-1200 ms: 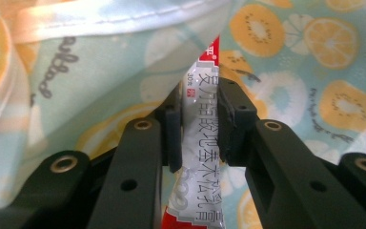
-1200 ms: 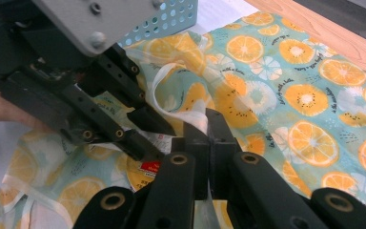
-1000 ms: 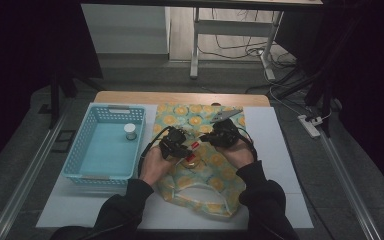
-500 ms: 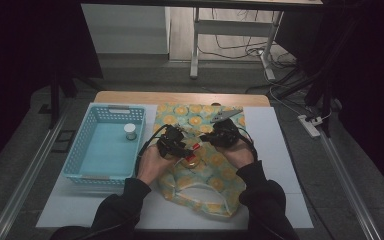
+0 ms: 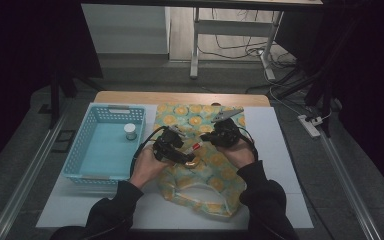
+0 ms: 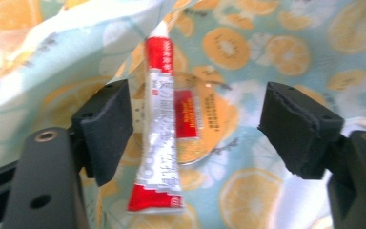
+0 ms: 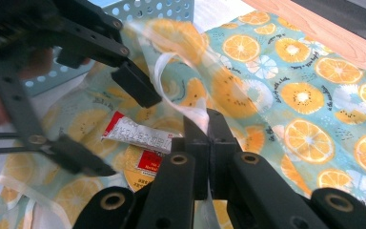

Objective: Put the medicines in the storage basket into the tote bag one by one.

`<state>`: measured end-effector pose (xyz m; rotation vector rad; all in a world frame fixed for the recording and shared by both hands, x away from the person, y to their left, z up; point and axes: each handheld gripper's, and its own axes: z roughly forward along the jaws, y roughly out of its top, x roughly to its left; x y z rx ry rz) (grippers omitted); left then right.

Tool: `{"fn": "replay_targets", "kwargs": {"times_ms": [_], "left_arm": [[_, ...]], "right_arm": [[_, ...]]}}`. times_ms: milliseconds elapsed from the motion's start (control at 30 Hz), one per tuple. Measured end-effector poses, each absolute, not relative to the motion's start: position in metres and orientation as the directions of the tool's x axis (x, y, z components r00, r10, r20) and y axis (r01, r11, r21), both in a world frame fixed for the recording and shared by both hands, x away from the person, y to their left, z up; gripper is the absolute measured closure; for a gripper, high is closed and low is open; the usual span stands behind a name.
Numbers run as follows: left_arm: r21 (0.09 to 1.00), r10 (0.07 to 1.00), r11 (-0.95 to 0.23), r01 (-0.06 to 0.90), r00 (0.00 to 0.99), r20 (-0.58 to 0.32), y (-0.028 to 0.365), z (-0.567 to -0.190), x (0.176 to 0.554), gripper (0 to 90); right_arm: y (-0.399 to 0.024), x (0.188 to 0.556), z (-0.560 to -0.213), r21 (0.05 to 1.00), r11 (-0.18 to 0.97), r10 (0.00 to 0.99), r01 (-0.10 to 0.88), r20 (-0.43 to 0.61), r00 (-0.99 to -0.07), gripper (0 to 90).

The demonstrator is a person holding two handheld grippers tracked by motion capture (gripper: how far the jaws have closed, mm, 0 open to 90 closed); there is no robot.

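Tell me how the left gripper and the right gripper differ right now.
The left gripper stands open, its jaws just widened, with the red and silver tube lying loose between the pads; the right gripper is shut on the bag's white handle strap. The left gripper holds nothing, while the right gripper lifts the strap off the orange-print bag. Both have black jaws and work over that bag.

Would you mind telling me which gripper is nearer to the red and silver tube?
Left. The left gripper has its open jaws on either side of the tube; the right gripper sits just beyond it, pinching the bag's edge.
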<state>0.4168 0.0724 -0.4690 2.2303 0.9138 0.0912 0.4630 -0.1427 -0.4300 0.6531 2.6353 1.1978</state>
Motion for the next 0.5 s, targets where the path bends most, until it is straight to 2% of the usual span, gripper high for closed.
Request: {"fn": "replay_targets", "kwargs": {"times_ms": [500], "left_arm": [[0.656,0.629,-0.46,0.599,0.741,-0.236,0.107,-0.454,0.406,7.8]], "right_arm": [[-0.142,0.462,-0.429,0.75,0.581,0.455,0.315,0.021,-0.89,89.8]]}}
